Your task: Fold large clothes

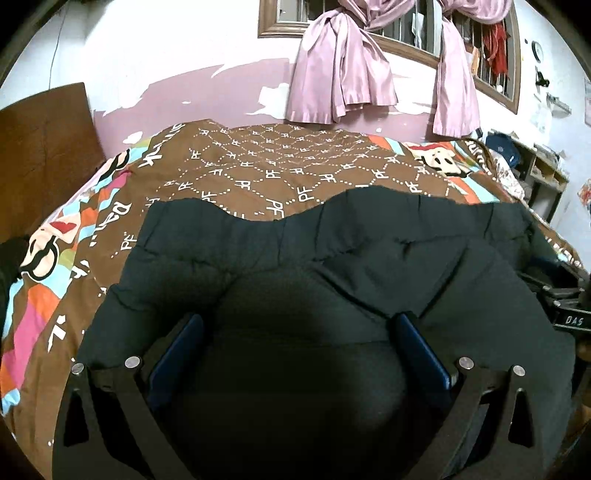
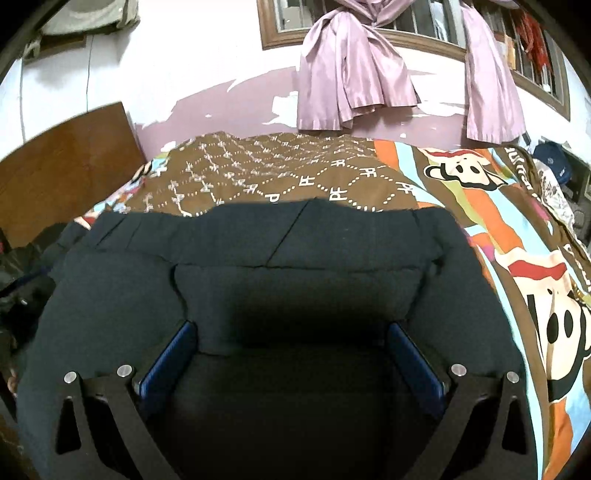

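Pink-walled bedroom, and the dark padded garment [image 1: 369,258] lies spread over the brown patterned bedspread [image 1: 258,166], long axis crosswise, directly under both the left gripper [image 1: 299,332] and right gripper [image 2: 291,339], each spread wide and holding nothing.

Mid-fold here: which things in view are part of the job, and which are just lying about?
Job:
dark padded garment
left gripper, open
right gripper, open
bedspread, the work surface

Lying about:
pink curtains
wooden board
blue cap

Peeling pink wall [image 1: 221,99], barred window [image 1: 406,33], knotted lilac curtains [image 1: 343,74].
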A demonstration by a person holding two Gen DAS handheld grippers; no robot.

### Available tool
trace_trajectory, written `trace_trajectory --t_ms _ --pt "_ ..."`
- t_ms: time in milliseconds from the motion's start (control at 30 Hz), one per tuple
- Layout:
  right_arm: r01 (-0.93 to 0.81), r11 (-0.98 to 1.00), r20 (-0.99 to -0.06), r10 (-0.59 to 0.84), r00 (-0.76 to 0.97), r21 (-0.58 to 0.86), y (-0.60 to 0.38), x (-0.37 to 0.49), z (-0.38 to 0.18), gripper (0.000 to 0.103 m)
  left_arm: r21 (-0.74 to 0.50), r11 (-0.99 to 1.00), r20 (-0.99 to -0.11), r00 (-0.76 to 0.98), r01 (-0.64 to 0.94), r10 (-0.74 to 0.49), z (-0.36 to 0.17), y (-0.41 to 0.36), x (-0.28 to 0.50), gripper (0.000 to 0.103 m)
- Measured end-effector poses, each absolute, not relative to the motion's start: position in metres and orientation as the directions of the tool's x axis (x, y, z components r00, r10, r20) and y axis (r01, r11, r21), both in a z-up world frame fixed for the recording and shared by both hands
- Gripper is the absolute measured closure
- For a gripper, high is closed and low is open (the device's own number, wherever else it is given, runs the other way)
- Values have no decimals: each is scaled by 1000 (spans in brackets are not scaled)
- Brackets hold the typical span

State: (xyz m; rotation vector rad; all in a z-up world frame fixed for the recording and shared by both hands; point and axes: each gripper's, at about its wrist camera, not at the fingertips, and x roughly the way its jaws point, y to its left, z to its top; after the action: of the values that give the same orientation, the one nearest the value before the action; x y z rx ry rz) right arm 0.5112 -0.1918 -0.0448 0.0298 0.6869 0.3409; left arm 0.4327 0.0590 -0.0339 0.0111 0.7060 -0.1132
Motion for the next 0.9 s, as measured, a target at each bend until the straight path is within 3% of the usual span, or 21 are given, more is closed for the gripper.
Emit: trace_trajectory --t_ms 133,233,400,567,733,900 --pt "-305 946 -594 309 742 111 -217 503 -32 0 -204 970 -530 819 130 -221 -14 93 413 1" --pt "-260 964 -606 237 759 52 -239 505 -30 0 -273 958 -480 850 90 -217 1 122 399 1" --pt "-161 976 -684 217 697 146 -286 521 -52 0 -355 934 -556 798 26 -234 -5 175 401 1" --pt "-152 910 -696 396 599 387 -316 528 -85 0 -445 894 -653 703 -55 -282 -39 208 407 1" --pt "-136 793 -625 561 542 594 -337 530 -110 0 -559 828 -645 650 -41 -403 -58 220 409 1" --pt "-163 759 -594 608 527 631 -342 527 -110 0 -620 785 -610 630 -3 -480 -67 226 411 1"
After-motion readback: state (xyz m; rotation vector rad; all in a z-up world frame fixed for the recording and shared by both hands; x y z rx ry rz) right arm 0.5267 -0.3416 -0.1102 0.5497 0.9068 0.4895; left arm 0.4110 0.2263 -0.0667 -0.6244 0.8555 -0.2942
